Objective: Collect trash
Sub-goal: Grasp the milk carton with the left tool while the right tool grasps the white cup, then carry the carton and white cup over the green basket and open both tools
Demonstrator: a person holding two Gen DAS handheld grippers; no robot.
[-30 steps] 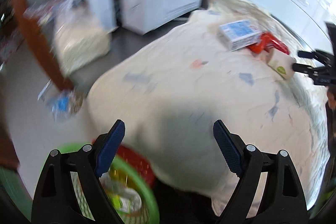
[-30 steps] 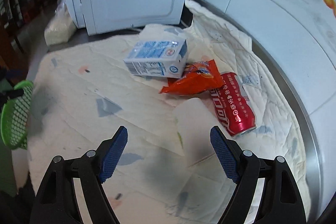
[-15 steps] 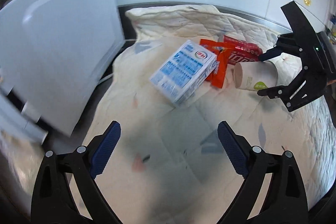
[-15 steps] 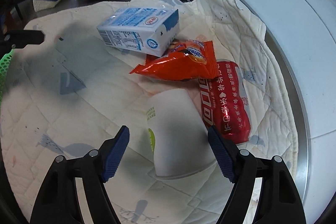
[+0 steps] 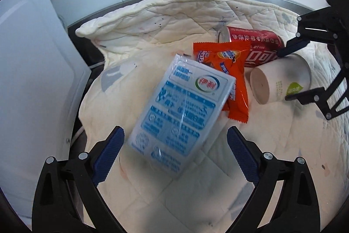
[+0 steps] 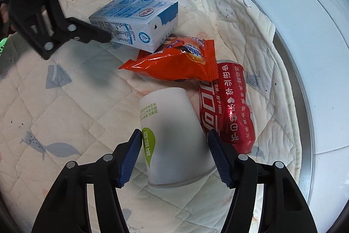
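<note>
Left wrist view: left hand-held gripper [image 5: 175,149] spread wide, jaws just opening, milk carton [image 5: 183,113] lying between them, untouched. Right wrist view: right hand-held gripper [image 6: 174,153] closing around the paper cup [image 6: 174,134], pads flanking it, contact unclear.

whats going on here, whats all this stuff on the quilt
A person with a gripper in each hand is collecting trash off a quilted cloth. The right gripper has just been closing around a tipped-over paper cup, its pads at the cup's sides. The left gripper hangs open at a blue and white milk carton, not gripping it. An orange snack packet and a red can lie untouched beside them.
</note>
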